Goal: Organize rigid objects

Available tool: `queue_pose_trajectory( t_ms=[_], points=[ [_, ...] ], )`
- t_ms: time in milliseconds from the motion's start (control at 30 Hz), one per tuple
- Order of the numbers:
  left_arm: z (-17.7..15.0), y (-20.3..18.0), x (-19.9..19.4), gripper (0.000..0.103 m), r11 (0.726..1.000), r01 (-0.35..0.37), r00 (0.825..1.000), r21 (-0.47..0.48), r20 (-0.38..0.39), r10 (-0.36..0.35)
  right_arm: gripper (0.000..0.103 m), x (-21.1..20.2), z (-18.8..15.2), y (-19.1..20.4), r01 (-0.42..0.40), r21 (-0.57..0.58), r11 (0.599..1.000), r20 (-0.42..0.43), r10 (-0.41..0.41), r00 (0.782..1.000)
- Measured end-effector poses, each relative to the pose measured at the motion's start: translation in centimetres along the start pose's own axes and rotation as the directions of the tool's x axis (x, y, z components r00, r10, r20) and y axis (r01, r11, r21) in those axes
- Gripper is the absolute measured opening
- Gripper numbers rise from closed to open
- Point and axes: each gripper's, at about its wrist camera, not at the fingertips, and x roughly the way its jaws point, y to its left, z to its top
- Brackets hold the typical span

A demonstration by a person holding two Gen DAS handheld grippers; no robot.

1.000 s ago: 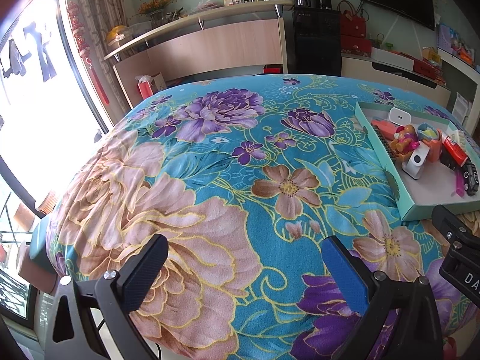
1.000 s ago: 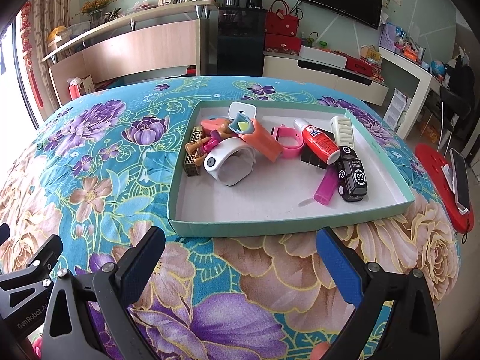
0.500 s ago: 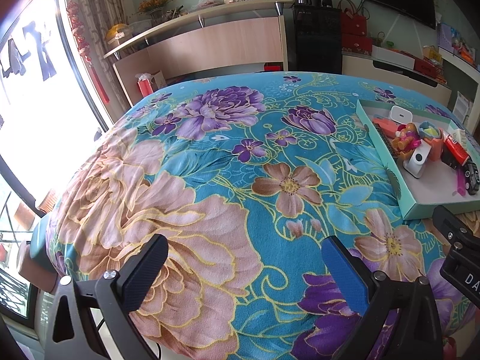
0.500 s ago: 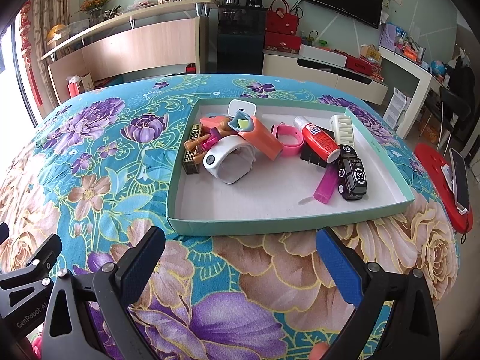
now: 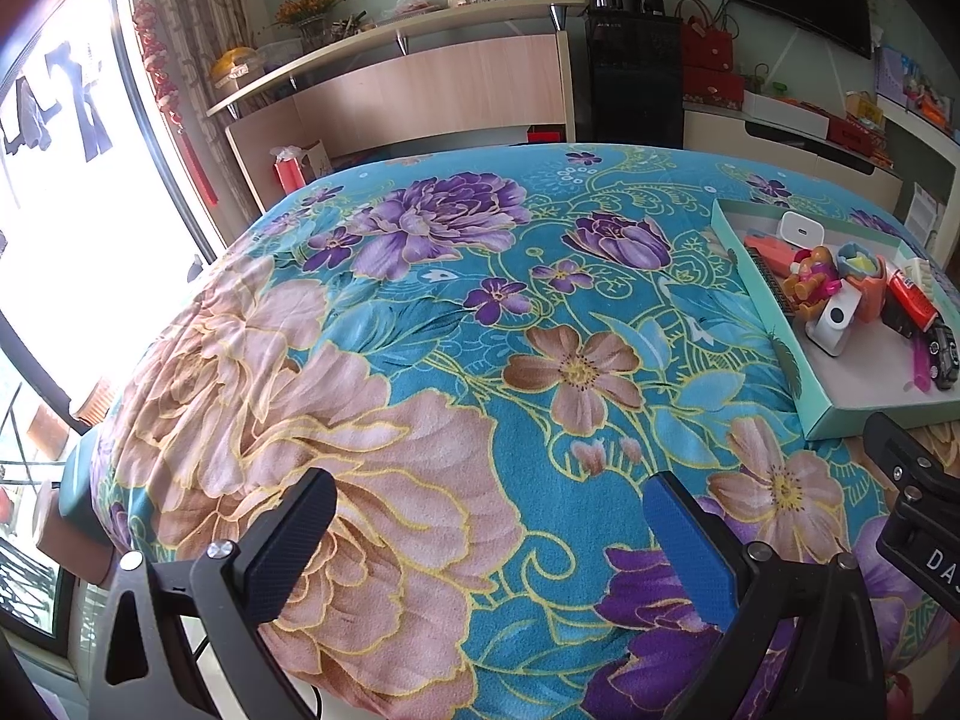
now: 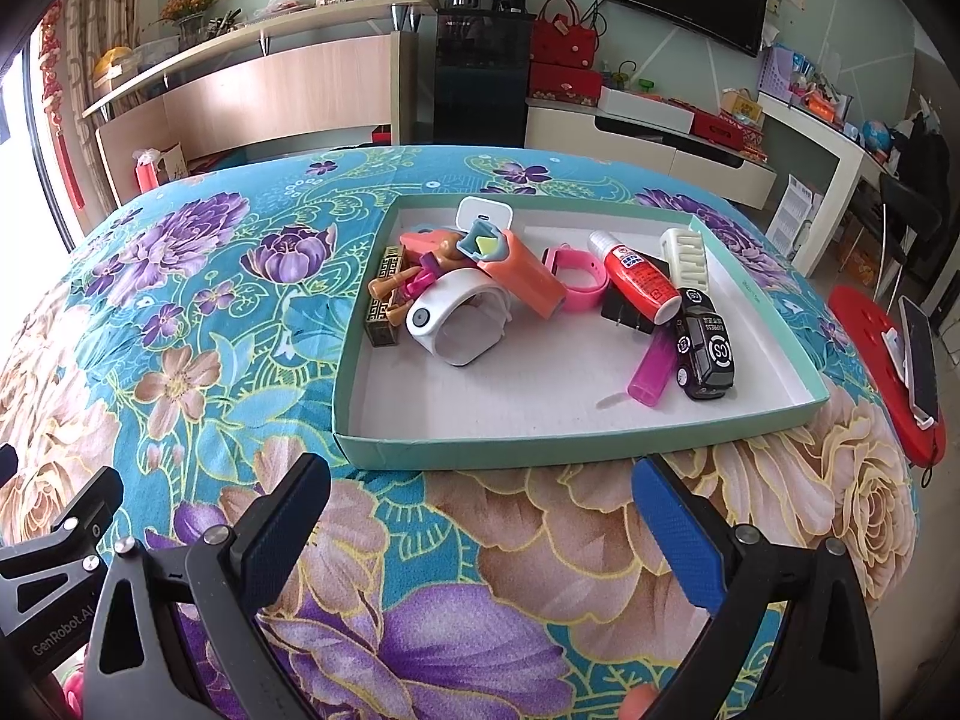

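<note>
Rigid plastic objects [image 6: 528,294] fill shallow cardboard tray [image 6: 540,456].

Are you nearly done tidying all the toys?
Not started, it seems. Nothing looks sorted: the black toy car, pink lighter, red glue bottle and white wristband lie jumbled in the shallow teal cardboard tray. The left hand-held gripper and right hand-held gripper are open and empty.
</note>
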Motion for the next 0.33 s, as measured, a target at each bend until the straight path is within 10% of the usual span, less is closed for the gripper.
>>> queue_pose_trajectory(
  t_ms=[333],
  points=[
    [0.02,0.02,0.02,0.103,1.000,-0.005,1.000,-0.001,-0.002,0.005,0.101,0.13,-0.04,-0.07,0.004,0.003,1.000,-0.005,-0.004,1.000]
  ],
)
